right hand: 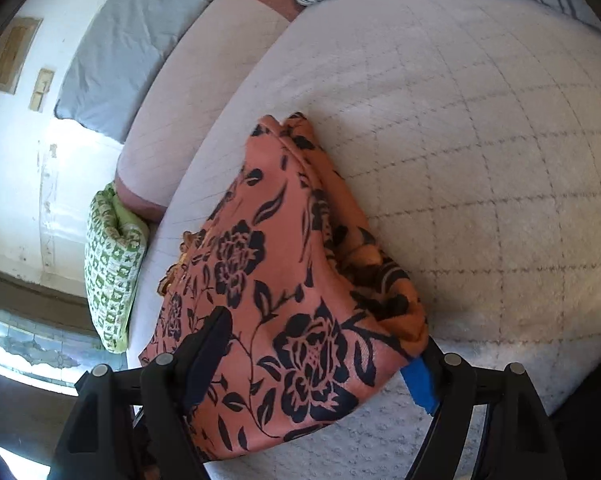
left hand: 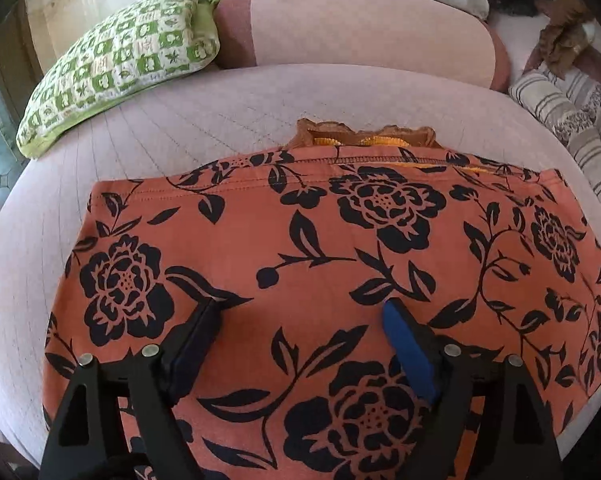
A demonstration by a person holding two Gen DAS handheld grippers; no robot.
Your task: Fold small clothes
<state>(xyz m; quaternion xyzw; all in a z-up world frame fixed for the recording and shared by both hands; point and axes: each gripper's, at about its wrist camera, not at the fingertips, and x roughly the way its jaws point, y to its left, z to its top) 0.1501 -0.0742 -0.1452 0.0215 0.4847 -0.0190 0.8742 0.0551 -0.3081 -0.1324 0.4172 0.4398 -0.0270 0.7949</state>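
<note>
A rust-orange garment (left hand: 340,240) printed with black flowers lies spread on the pale quilted bed (left hand: 180,128). A frilled brown and yellow edge (left hand: 364,136) pokes out past its far hem. My left gripper (left hand: 302,312) hovers low over the garment's near middle, jaws wide apart, the cloth flat beneath them and nothing pinched. In the right wrist view the garment (right hand: 284,264) ends in a bunched, folded side. My right gripper (right hand: 320,344) straddles that bunched end with wide jaws. The cloth partly covers its blue pad (right hand: 418,384), and I see no pinch on it.
A green-and-white patterned pillow (left hand: 120,60) lies at the far left beside a long pink bolster (left hand: 360,28). Striped cushions (left hand: 572,120) sit at the right. Bare quilted sheet (right hand: 480,160) stretches to the right of the garment. Grey bedding (right hand: 120,60) leans by the wall.
</note>
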